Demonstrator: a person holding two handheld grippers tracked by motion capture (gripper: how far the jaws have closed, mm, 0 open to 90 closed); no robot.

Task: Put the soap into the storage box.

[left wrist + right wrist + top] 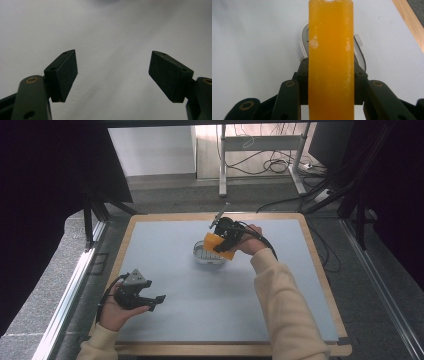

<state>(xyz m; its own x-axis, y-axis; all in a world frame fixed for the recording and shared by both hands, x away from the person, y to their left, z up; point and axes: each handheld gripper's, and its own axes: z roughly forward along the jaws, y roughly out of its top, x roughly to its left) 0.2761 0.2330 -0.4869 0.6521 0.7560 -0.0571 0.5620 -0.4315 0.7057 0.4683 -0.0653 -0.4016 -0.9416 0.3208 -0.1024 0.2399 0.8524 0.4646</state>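
Observation:
My right gripper (pixel 223 244) is shut on an orange soap-like block (pixel 215 243), held just above a small white oval dish (pixel 204 256) near the middle of the table. In the right gripper view the orange block (pixel 330 60) stands on edge between the jaws and hides most of the white dish (pixel 304 41) behind it. My left gripper (pixel 156 301) rests in a hand at the table's front left, open with nothing between its pads (pixel 64 75), and looks at bare mat.
A light grey-blue mat (pixel 200 305) covers a wooden-edged table (pixel 330 290). Beyond the far edge lie floor cables (pixel 272 165) and the legs of a desk frame (pixel 222 165). Dark curtains hang at both sides.

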